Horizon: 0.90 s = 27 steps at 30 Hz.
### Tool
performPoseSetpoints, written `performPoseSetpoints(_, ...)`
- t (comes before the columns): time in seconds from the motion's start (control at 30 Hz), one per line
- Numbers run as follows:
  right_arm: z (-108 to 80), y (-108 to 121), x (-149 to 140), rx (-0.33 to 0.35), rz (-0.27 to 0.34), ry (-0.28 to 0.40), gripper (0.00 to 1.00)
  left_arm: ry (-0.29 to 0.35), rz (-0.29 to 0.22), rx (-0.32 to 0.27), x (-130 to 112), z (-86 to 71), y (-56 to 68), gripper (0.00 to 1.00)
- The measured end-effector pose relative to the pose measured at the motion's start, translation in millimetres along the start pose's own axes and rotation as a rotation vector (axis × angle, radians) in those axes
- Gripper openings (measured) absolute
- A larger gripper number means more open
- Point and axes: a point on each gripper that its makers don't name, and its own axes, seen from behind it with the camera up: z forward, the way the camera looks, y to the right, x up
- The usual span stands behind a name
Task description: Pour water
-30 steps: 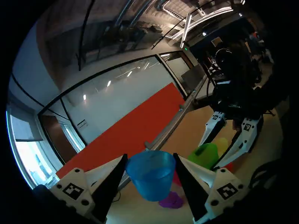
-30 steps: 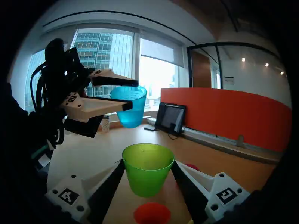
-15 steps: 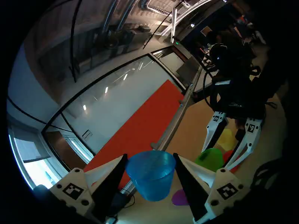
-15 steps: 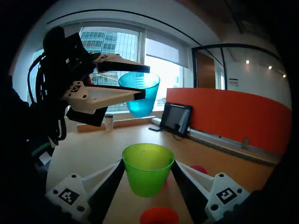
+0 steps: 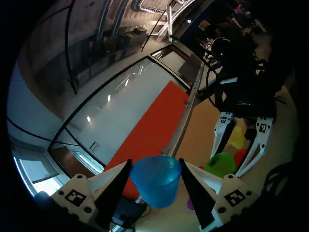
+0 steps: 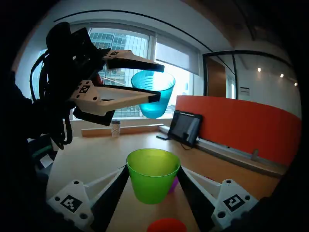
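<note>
My left gripper [image 5: 155,178] is shut on a translucent blue cup [image 5: 156,180], held high and tilted. From the right gripper view that blue cup [image 6: 153,93] hangs above and behind a green cup [image 6: 153,174], with the left gripper [image 6: 157,82] clamped on it. My right gripper [image 6: 153,178] is shut on the green cup, which stands upright above the wooden table [image 6: 96,158]. In the left gripper view the right gripper [image 5: 232,157] and its green cup [image 5: 220,164] are lower at the right. Whether the blue cup holds water is unclear.
A red cup [image 6: 167,225] and a purple cup [image 6: 173,184] sit on the table below the green cup. A tablet [image 6: 186,123] leans by the orange partition [image 6: 247,123]. A small paper cup [image 6: 115,128] stands near the window. A yellow cup [image 5: 236,137] lies beyond the right gripper.
The left gripper has risen and moved nearer over the green cup, carrying the blue cup and tilting further. The right gripper has kept the green cup nearly still.
</note>
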Motion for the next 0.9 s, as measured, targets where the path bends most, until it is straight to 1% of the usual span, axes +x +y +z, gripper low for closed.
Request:
performPoseSetpoints(0.13,2.6,-1.7,3.2,0.007,-0.004,0.008,0.91,0.001,0.037,0.005,2.9,-0.8,-0.8,0.88)
performPoseSetpoints(0.47,6.4,-2.3,13.1,0.010,-0.016,0.024,0.91,0.002,0.151,0.025,13.3,-2.7,-5.8,0.88)
performPoseSetpoints(0.7,7.0,0.8,15.1,0.008,-0.018,0.030,0.91,0.001,0.222,0.029,19.7,-3.7,-4.4,0.88)
performPoseSetpoints(0.9,8.1,1.7,17.4,0.007,-0.019,0.036,0.91,-0.001,0.268,0.036,25.4,-5.5,-2.5,0.88)
